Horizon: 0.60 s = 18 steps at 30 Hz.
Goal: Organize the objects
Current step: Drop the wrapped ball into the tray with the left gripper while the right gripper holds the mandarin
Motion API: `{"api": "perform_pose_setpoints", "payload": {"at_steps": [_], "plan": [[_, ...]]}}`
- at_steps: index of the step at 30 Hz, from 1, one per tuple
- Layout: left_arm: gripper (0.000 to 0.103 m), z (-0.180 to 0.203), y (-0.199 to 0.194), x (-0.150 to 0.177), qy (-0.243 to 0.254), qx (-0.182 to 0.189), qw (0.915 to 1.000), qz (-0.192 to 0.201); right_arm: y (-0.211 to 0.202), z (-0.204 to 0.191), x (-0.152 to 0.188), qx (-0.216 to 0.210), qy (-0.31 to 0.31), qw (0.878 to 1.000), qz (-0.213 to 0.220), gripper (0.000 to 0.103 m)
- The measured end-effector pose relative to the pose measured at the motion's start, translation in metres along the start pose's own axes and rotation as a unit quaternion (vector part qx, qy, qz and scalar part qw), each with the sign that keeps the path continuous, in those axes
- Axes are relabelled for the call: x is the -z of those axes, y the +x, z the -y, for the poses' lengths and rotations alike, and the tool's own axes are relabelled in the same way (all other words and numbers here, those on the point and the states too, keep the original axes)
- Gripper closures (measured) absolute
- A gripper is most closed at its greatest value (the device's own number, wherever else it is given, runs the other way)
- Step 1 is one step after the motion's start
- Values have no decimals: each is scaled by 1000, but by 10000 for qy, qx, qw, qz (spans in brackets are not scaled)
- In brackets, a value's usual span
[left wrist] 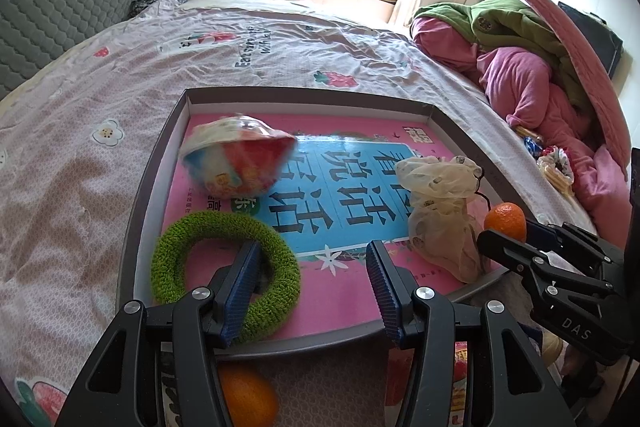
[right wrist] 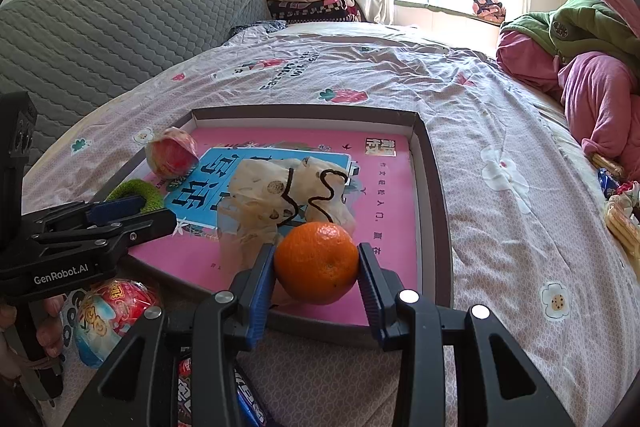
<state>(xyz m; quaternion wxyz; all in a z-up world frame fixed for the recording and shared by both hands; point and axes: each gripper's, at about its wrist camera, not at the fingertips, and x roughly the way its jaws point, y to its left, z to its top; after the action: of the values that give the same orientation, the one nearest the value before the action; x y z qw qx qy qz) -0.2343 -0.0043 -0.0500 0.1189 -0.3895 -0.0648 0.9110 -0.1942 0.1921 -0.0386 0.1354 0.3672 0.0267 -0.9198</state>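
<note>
Orange [right wrist: 316, 263] pinched in right gripper [right wrist: 316, 267], poised over near edge of tray [right wrist: 434, 187] on bed [right wrist: 500, 131].

Lower into bare pink patch beside crumpled bag [right wrist: 288, 187], clear of its black cord; release only once resting, since likely to roll. Left gripper [left wrist: 312, 267] spread wide, gripping nothing, one finger over green ring [left wrist: 224, 267]; wrapped ball [left wrist: 236, 159] lying at tray's far corner.

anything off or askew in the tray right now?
One oddity: the wrapped snack ball in the tray's far left corner is motion-blurred, so it looks unsettled, probably rolling. Green ring, crumpled bag and the orange in the right gripper look fine.
</note>
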Motion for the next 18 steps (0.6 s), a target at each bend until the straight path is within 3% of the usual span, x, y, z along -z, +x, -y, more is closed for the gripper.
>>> {"api": "perform_pose_setpoints", "payload": {"at_steps": [18], "plan": [[47,7,-7,3,38,-97,9999,-49,-6,-1,-1,80,11,10000,-33,62]]}}
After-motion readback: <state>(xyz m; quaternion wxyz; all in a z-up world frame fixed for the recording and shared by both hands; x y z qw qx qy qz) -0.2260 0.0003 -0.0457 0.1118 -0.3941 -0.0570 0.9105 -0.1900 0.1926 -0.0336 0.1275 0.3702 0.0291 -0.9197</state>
